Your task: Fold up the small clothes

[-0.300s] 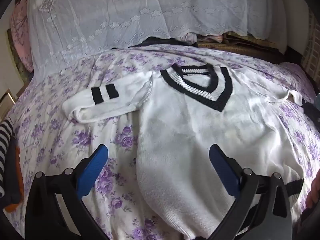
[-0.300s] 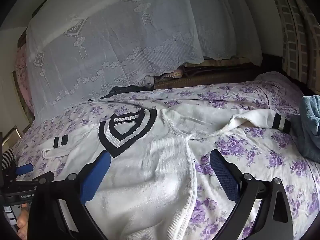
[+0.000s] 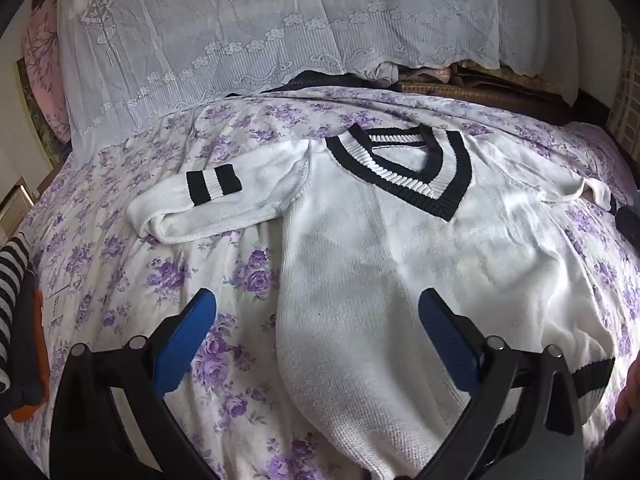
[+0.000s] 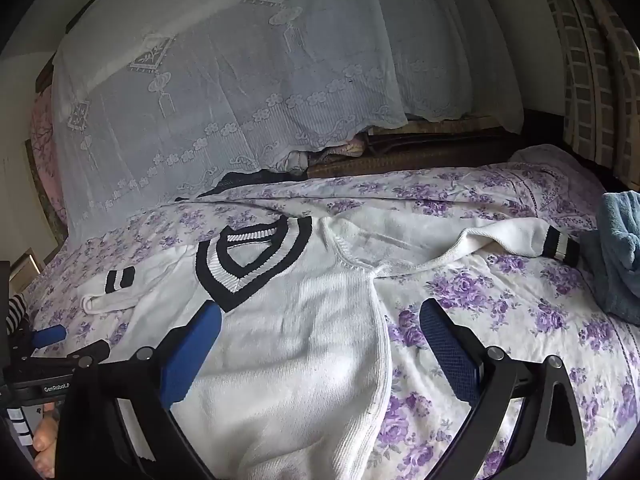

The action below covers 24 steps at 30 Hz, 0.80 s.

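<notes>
The white knit sweater (image 3: 420,264) lay spread flat, front up, on the flowered bedspread (image 3: 132,264), looking soft, light and floppy, best pinched at a cuff or hem edge, while the left gripper (image 3: 316,320) and right gripper (image 4: 320,328) hovered wide-jawed, holding nothing.
</notes>
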Motion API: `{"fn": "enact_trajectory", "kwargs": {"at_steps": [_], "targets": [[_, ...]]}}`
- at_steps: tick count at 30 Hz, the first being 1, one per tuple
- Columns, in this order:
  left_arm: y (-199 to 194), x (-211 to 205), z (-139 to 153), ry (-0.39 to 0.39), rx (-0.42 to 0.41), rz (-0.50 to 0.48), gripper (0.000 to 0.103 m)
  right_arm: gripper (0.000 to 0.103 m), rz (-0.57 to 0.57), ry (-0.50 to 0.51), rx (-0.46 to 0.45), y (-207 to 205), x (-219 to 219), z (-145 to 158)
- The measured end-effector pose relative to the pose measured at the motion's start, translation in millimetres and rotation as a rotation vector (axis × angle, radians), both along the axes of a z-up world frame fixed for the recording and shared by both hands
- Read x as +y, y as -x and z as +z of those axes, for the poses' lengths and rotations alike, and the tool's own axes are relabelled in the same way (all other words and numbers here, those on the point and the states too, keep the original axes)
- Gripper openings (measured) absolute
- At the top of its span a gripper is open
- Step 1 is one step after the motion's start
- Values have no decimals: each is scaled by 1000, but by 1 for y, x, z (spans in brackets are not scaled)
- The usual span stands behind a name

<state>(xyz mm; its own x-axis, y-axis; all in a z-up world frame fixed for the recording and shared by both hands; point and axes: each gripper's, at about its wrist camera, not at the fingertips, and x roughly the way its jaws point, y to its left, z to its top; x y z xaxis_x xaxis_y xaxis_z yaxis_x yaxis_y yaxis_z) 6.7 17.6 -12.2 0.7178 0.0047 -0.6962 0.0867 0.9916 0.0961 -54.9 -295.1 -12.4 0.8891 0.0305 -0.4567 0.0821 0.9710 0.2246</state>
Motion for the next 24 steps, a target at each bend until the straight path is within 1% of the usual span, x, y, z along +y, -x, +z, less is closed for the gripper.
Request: {"fn": "enact_trajectory", "kwargs": {"at_steps": [8,20,21,24], "targets": [[1,-2,3,3,2,12,99,100,2,4,-1,-9,1,-3],[-5,9,3,12,13,24,99,100,1,-6,-8,-7,-1,-2],[-2,-1,0,8,11,27,99,100,0,-5,-9,-7,-1,-2],[-3,2,-1,11,14,28,99,100,1,-5,-8,-7,-1,-2]]}}
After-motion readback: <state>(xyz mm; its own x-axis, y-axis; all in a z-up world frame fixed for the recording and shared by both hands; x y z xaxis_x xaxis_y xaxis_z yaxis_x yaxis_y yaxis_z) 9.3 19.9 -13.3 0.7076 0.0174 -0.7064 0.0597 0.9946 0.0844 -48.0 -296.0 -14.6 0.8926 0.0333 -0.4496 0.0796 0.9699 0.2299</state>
